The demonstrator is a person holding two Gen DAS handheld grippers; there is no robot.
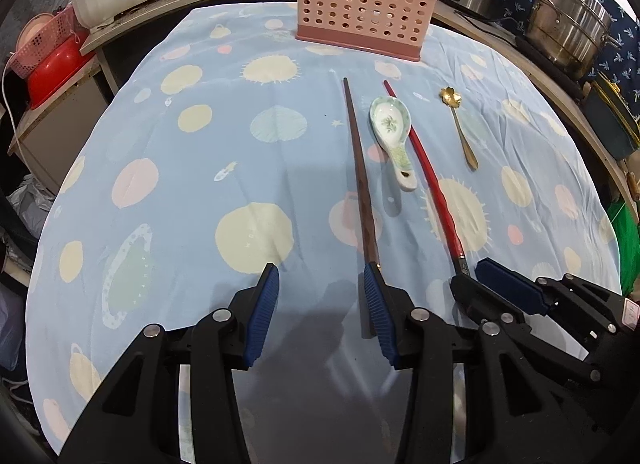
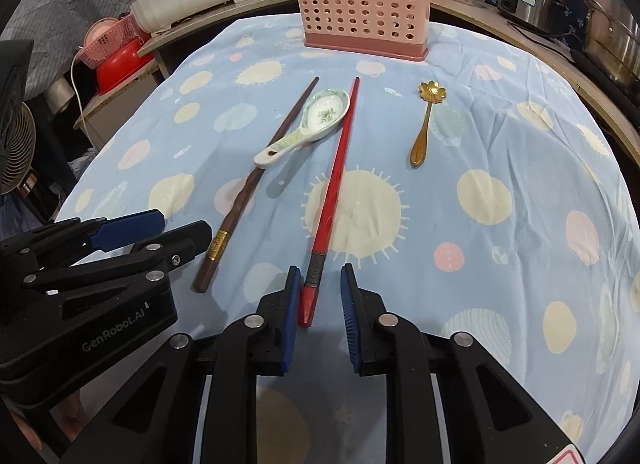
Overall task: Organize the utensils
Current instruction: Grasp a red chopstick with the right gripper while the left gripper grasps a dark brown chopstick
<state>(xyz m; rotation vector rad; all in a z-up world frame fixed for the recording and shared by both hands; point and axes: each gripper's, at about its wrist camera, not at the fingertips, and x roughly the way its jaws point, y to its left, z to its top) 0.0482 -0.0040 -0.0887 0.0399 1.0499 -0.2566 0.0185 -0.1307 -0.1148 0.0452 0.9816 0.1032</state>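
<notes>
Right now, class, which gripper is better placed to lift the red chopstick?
The right gripper: the red chopstick has its thick end between the jaws, which are not yet clamped. The left gripper sits by the brown chopstick instead.

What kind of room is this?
Probably a home kitchen or dining corner: steel pots stand on the counter, a pink utensil holder sits on the cloth-covered table, and a ceramic spoon lies there.
</notes>
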